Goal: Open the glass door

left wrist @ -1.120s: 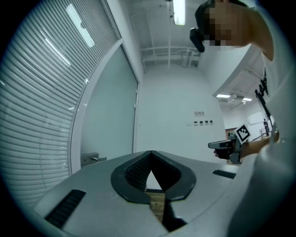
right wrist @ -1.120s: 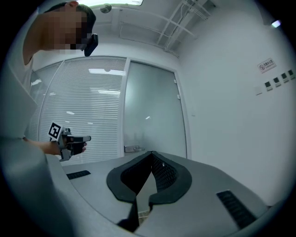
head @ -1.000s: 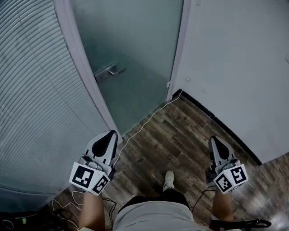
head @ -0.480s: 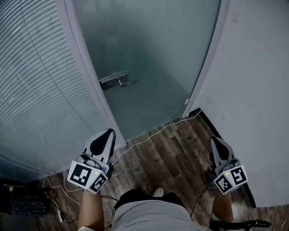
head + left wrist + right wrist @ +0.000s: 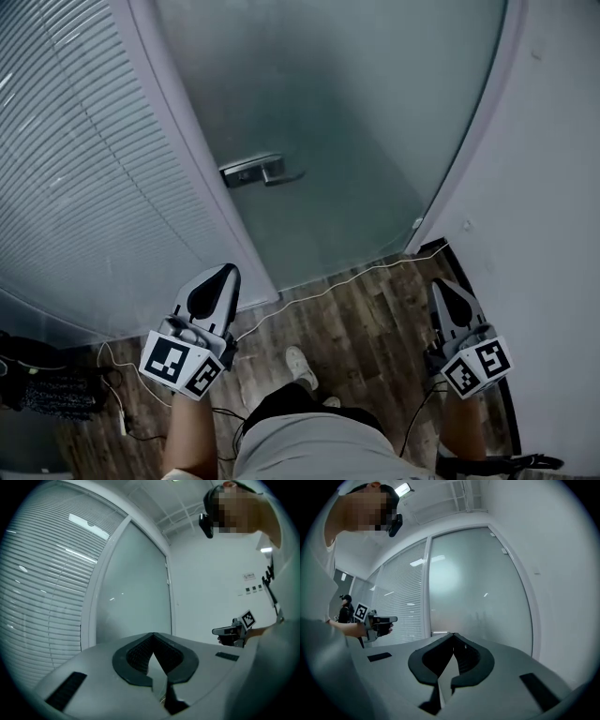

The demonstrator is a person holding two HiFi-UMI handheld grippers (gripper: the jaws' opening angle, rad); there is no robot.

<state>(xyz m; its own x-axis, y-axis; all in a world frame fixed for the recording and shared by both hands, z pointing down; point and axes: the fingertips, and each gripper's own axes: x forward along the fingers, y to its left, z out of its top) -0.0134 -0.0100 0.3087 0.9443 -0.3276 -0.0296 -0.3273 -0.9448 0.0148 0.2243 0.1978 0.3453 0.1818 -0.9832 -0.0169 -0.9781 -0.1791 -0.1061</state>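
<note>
Looking down in the head view, the frosted glass door (image 5: 328, 122) is dead ahead: smooth, milky, set in a pale frame, with a metal lever handle (image 5: 267, 172) near its left edge. Slatted blinds (image 5: 75, 187) run alongside on the left. The left tongs (image 5: 223, 277) and right tongs (image 5: 442, 289) are both pinched together with nothing in them, well short of the door. Only the head view catches the wood-grain floor (image 5: 366, 319) and thin white cable (image 5: 347, 284); the gripper views show the door's top.
</note>
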